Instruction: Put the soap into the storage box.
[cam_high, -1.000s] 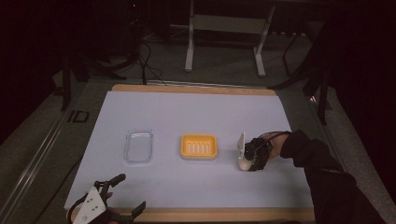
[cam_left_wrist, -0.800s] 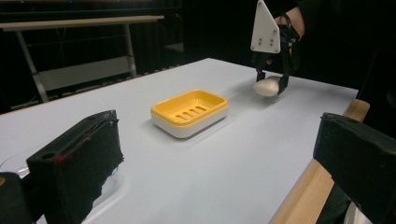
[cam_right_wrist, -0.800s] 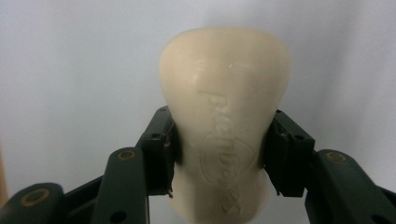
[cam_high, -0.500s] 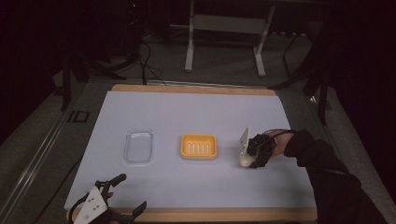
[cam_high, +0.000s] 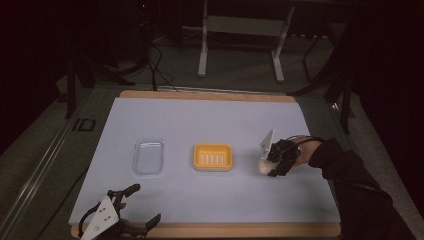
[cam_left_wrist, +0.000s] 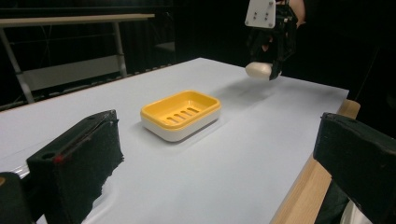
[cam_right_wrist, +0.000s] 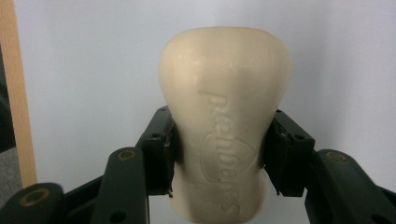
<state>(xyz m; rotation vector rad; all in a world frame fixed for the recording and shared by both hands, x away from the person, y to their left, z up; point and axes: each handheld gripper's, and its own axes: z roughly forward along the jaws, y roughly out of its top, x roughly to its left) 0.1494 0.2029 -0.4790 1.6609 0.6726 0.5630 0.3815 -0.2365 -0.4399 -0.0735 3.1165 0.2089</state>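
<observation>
Cream soap bar (cam_right_wrist: 224, 126), oval, embossed lettering on its face, clamped at mid-length, held clear above the bench (cam_high: 210, 200), right of the yellow soap dish (cam_high: 213, 157).

— What sits mid-table?
— A yellow soap dish (cam_high: 213, 156) on the white tabletop (cam_high: 210, 117).
— Anything left of it?
— A clear plastic tray (cam_high: 148, 157), near but apart. A metal stand (cam_high: 240, 30) is behind.

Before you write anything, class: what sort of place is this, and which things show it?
Probably a dim lab or workshop set up for recording. A white-covered table holds a yellow soap dish; the right gripper grips a bar of soap; cables trail across the floor.
</observation>
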